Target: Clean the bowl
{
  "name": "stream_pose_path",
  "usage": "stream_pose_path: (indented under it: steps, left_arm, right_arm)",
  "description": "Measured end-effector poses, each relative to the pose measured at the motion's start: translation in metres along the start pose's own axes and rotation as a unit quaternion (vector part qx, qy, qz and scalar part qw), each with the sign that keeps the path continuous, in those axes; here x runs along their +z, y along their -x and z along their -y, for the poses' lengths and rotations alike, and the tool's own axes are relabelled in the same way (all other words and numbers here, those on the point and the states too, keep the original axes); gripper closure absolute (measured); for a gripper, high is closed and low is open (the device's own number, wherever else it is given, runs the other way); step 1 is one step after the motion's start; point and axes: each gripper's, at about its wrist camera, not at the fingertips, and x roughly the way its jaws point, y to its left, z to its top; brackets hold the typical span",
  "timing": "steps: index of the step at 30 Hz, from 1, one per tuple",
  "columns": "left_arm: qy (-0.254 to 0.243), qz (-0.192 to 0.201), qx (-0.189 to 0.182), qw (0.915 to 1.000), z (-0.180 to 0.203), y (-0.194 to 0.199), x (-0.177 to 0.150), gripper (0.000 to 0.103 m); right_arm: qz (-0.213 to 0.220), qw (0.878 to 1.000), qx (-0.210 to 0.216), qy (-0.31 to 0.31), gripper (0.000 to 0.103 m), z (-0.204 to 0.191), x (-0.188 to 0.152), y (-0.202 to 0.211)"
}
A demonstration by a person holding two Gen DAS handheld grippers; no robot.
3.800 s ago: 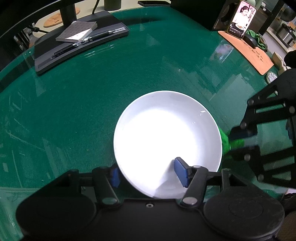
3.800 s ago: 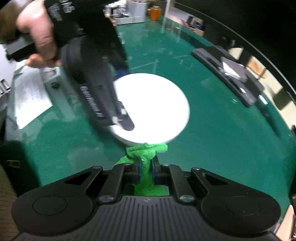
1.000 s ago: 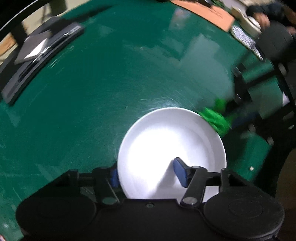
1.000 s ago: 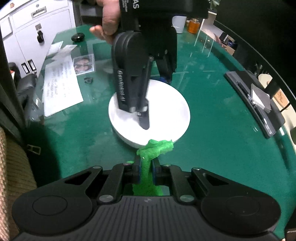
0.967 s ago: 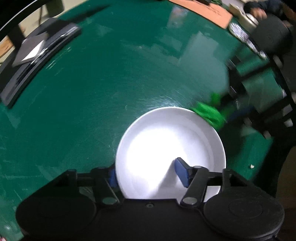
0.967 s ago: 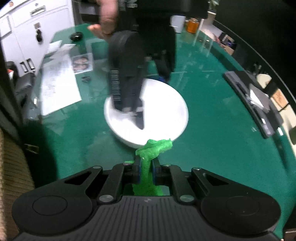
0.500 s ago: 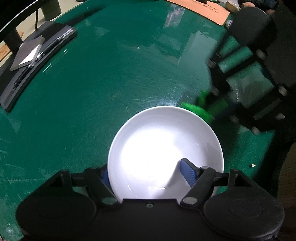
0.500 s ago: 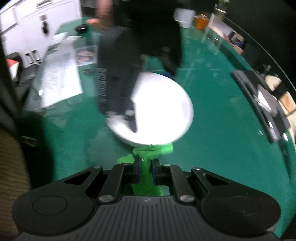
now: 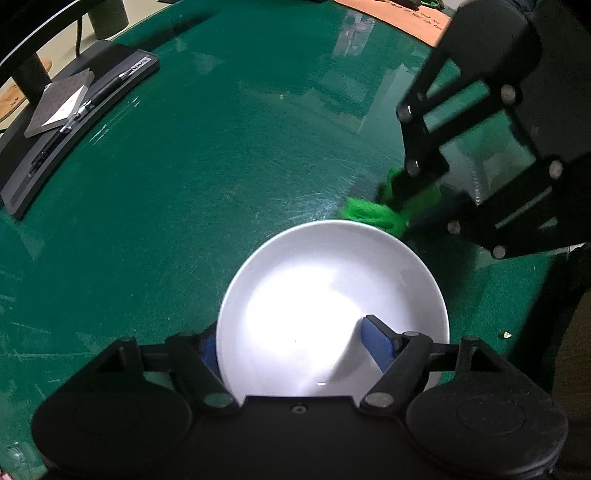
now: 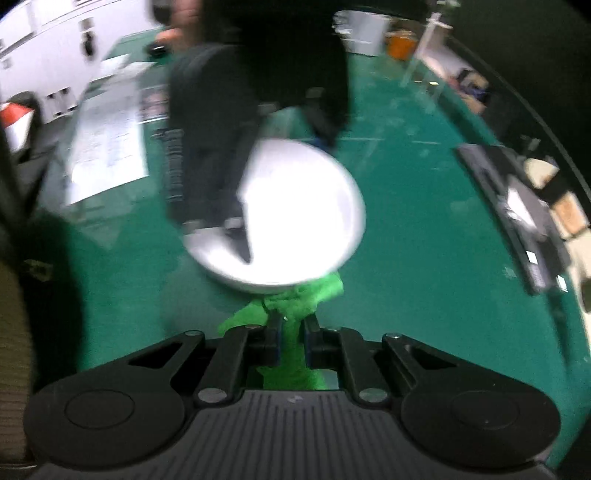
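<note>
A white bowl (image 9: 332, 306) sits on the green table, its near rim between the fingers of my left gripper (image 9: 291, 349): one blue pad inside the bowl, one outside. The left gripper looks shut on the rim. In the right wrist view the bowl (image 10: 295, 218) is blurred, with the left gripper (image 10: 207, 155) above it. My right gripper (image 10: 291, 332) is shut on a green cloth (image 10: 295, 306), whose bunched end touches the bowl's outer rim. The cloth (image 9: 369, 212) and right gripper (image 9: 406, 192) show at the bowl's far right edge in the left wrist view.
A black monitor stand (image 9: 74, 110) with a notebook and pen lies at the far left. A brown mat (image 9: 399, 14) lies at the far edge. Papers (image 10: 107, 147) lie on the table beyond the bowl in the right wrist view.
The green cloth has slid around the bowl's outer rim from the right side toward the far right. The left gripper has kept its hold and turned with the bowl.
</note>
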Motion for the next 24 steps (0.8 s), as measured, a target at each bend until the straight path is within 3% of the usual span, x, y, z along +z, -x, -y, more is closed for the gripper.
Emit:
stream_pose_path:
  steps: [2,4,6,9,10,13,15,17,19,24]
  left_arm:
    - [0.002,-0.001,0.002,1.0000,0.001,-0.001,0.000,0.020]
    - [0.008,-0.002,0.003,1.0000,0.001,-0.001,0.001,0.026]
    - [0.031,0.010,0.002,0.9995,0.000,0.005,-0.002,0.048]
    - [0.083,0.036,0.019,0.9957,-0.005,0.013,-0.014,0.061]
    - [0.094,0.041,0.020,0.9945,-0.006,0.015,-0.018,0.063]
    - [0.124,0.053,0.023,0.9906,-0.006,0.018,-0.028,0.064]
    - [0.129,0.056,0.026,0.9897,-0.005,0.016,-0.027,0.064]
    - [0.127,0.059,0.027,0.9897,-0.001,0.017,-0.029,0.064]
    - [0.125,0.063,0.027,0.9898,0.001,0.019,-0.029,0.063]
    - [0.124,0.071,0.034,0.9891,0.004,0.019,-0.031,0.060]
  right_arm:
    - [0.005,1.000,0.010,0.005,0.092,-0.007,0.002,0.005]
    - [0.009,1.000,0.015,-0.005,0.092,-0.009,0.000,0.007]
    - [0.014,0.999,0.002,-0.048,0.092,0.001,-0.003,0.007]
    - [0.027,0.983,-0.015,-0.181,0.093,0.030,-0.015,0.008]
    - [0.032,0.972,-0.017,-0.234,0.093,0.042,-0.020,0.008]
    - [0.039,0.914,0.003,-0.404,0.093,0.066,-0.044,0.004]
    - [0.051,0.882,0.029,-0.467,0.093,0.069,-0.053,0.002]
    - [0.064,0.858,0.051,-0.508,0.093,0.066,-0.057,0.000]
    - [0.068,0.845,0.058,-0.527,0.093,0.061,-0.057,-0.002]
    - [0.091,0.793,0.098,-0.595,0.093,0.066,-0.051,-0.012]
